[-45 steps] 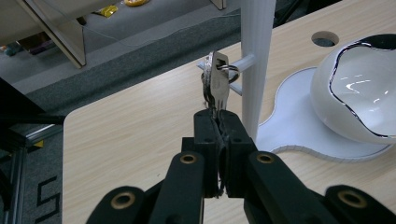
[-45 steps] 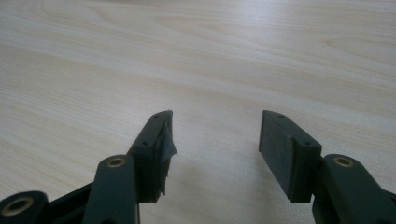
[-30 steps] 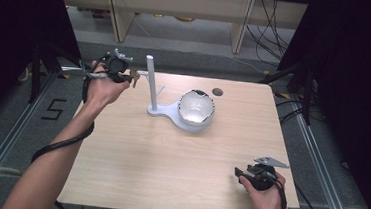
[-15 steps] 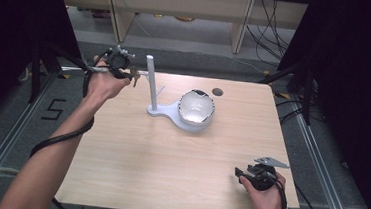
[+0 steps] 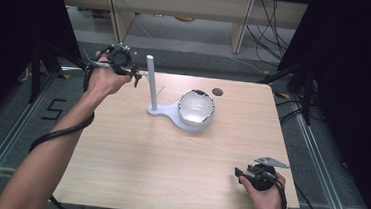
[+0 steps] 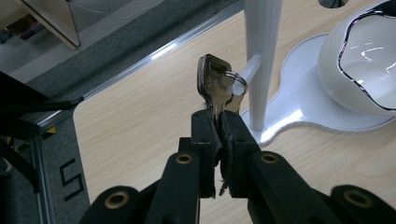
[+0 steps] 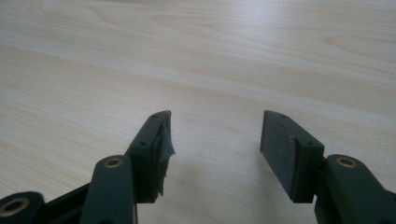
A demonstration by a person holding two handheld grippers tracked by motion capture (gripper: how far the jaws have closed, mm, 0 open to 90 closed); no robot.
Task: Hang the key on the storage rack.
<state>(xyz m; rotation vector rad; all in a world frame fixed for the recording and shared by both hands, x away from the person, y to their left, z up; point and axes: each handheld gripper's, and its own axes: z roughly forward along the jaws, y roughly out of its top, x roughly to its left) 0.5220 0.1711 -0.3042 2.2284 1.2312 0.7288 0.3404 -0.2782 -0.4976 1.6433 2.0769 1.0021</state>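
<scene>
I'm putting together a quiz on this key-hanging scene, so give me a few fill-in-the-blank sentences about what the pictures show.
1. The left tongs are shut on a ____ with a metal ring.
2. The ring sits at the tip of a short peg on the white ____.
3. The right tongs rest over the bare table with their jaws ____.
4. On the stand's base sits a shiny white ____.

Missing words: key; stand; open; bowl

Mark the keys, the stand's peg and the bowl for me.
keys (image 6: 214, 81), left gripper view, on the key head.
peg (image 6: 249, 69), left gripper view, mid-shaft.
bowl (image 5: 196, 107), high view, inner wall.
</scene>
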